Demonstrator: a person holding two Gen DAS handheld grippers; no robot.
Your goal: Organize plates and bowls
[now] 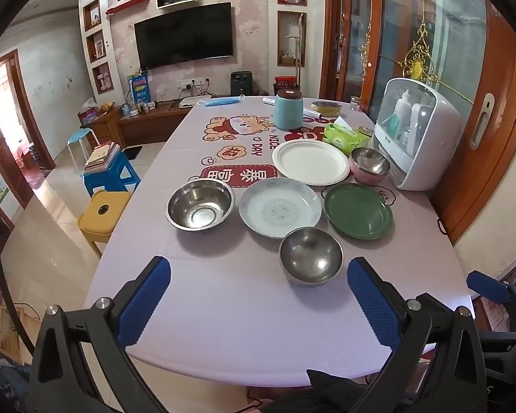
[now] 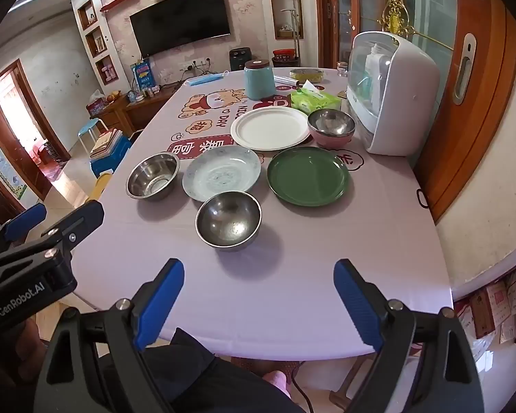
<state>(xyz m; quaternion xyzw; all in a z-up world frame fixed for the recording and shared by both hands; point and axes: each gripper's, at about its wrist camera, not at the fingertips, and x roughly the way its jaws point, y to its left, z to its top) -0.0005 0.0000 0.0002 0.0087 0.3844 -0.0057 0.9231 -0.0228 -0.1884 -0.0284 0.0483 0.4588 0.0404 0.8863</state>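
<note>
Left wrist view: the left gripper [image 1: 258, 296] is spread wide and empty above the lilac surface [image 1: 223, 309], with the round steel bowl [image 1: 310, 254] just ahead – slick, curved metal that could skid out of a pinch. Behind it sit a pale patterned plate [image 1: 280, 206], a green plate [image 1: 358, 211] and a flat-bottomed steel bowl [image 1: 200, 203].

Right wrist view: the right gripper [image 2: 258, 296] is also spread and holding nothing – the white plate [image 2: 270, 128] and pink-sided bowl [image 2: 331, 128] lie farther back, by the white cabinet [image 2: 395, 103]; the thin rims look risky.
</note>
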